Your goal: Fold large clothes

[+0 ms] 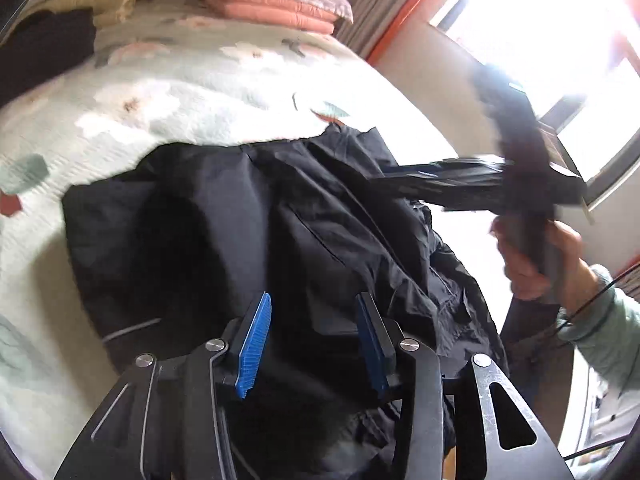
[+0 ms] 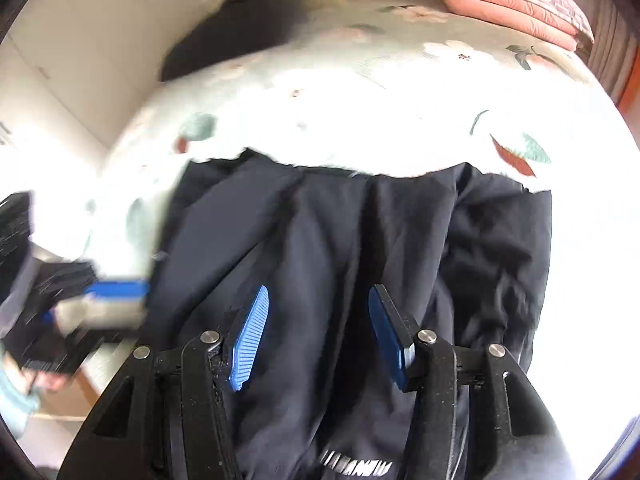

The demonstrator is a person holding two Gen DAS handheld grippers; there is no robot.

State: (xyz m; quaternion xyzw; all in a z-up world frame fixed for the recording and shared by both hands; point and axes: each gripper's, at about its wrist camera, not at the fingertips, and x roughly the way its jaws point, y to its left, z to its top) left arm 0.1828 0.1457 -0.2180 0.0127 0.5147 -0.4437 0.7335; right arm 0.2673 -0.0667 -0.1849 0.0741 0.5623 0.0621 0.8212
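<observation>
A black jacket (image 1: pixel 248 232) is lying roughly folded on the bed (image 1: pixel 192 92), still rumpled and needing tidying, while the left gripper (image 1: pixel 312 344) and right gripper (image 2: pixel 316 336) are hovering over it with jaws apart, gripping nothing.

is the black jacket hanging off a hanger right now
No, the black jacket lies spread on the floral bedspread, with no hanger in view.
</observation>
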